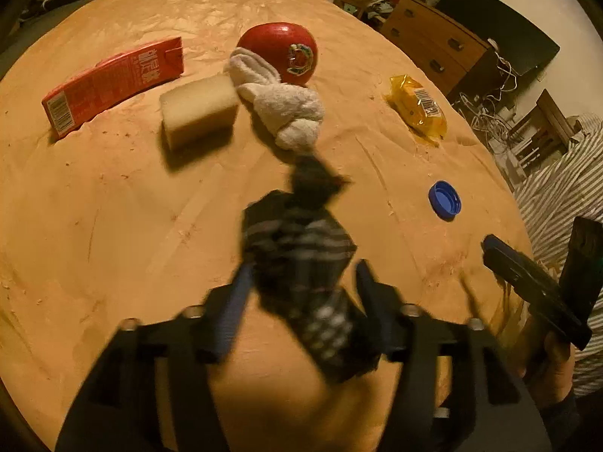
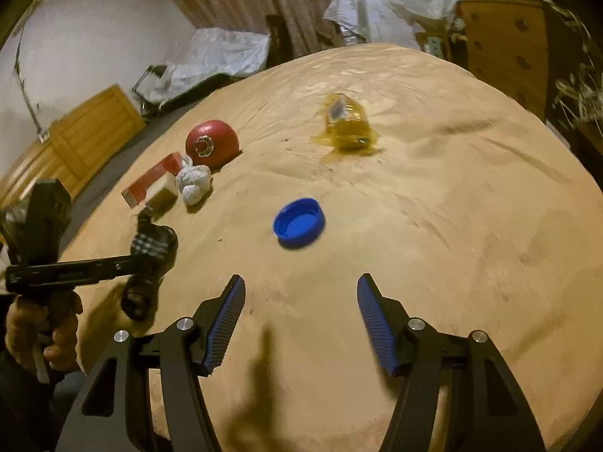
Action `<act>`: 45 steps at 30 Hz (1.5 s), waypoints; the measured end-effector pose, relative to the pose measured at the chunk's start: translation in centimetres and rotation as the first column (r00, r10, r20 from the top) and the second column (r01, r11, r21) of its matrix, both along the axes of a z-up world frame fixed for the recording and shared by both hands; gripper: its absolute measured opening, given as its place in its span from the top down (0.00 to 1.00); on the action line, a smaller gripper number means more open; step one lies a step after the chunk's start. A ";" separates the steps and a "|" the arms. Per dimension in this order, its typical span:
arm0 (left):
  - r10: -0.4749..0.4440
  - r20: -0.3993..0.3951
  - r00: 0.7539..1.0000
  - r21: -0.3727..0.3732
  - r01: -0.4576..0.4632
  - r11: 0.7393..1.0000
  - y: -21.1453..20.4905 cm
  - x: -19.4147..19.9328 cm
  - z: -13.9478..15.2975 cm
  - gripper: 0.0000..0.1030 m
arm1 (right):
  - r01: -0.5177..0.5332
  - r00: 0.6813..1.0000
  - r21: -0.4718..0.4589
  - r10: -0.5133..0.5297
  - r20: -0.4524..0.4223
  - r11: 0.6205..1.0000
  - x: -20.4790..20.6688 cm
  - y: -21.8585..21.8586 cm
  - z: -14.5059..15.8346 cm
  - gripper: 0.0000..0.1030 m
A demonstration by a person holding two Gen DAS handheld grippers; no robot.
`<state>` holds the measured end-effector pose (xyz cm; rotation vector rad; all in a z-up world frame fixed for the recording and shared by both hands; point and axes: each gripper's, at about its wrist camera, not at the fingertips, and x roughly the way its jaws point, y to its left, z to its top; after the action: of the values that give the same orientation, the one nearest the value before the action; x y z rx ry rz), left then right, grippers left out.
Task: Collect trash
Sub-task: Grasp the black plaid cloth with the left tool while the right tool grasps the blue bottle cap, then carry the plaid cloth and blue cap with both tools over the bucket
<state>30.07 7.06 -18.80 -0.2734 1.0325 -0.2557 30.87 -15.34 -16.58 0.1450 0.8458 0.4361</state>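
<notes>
Task looks early — almost everything is still out on the table [image 2: 452, 226], and no bin or bag shows in either view, so I can't tell where collected trash goes.

Left gripper [image 1: 301, 282]: a dark checked sock [image 1: 301, 248] sits between its fingers, near the table's near edge. Blurred, and there's a gap on the right-finger side, so I can't tell whether it's pinched or just loose between them. From the right wrist view the sock hangs across that tool.

Right gripper [image 2: 301, 290]: fingers spread, nothing between them, hovering over bare table short of the blue bottle cap [image 2: 299, 222].

Still lying out:
- blue bottle cap, mid-table toward the right edge
- yellow wrapper [image 1: 418, 107], toward the far right edge
- red carton [image 1: 113, 84], far left
- sponge [image 1: 199, 111] just beside the carton
- knotted white cloth [image 1: 282, 107] touching the red apple [image 1: 279, 52], toward the far edge

My read — cap, wrapper and carton are the likely trash; none collected yet. Cap is the closest pick for the right gripper.
</notes>
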 end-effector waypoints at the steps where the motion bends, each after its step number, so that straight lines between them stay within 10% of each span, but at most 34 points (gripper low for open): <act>1: 0.003 0.007 1.000 0.005 -0.003 1.000 -0.2 0.0 0.1 0.34 | -0.013 1.000 -0.019 0.013 0.001 1.000 0.6 0.6 0.1 0.38; 9: 0.076 0.042 0.996 0.084 -0.079 0.993 -2.1 0.7 -0.8 0.31 | -0.082 0.996 -0.192 0.087 0.016 0.978 4.8 4.8 -0.1 0.38; 14: 0.102 0.094 0.990 0.168 -0.117 0.979 -2.8 0.4 -0.9 0.52 | -0.076 0.996 -0.316 0.089 0.028 0.946 6.0 7.0 -1.2 0.50; 25: 0.104 0.194 0.976 0.201 -0.143 0.969 -2.1 -3.0 1.5 0.68 | -0.021 0.988 -0.250 0.059 0.145 0.968 1.5 7.5 1.8 0.60; 45: 0.197 0.588 0.784 0.215 -0.387 0.897 0.0 -17.4 14.2 0.67 | 0.047 0.881 -0.071 -0.008 0.472 0.996 -16.0 10.1 15.3 0.60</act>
<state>12.65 7.08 -4.56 -0.0463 0.4233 0.1286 14.89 -5.26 -1.27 -0.0270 0.3769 0.3869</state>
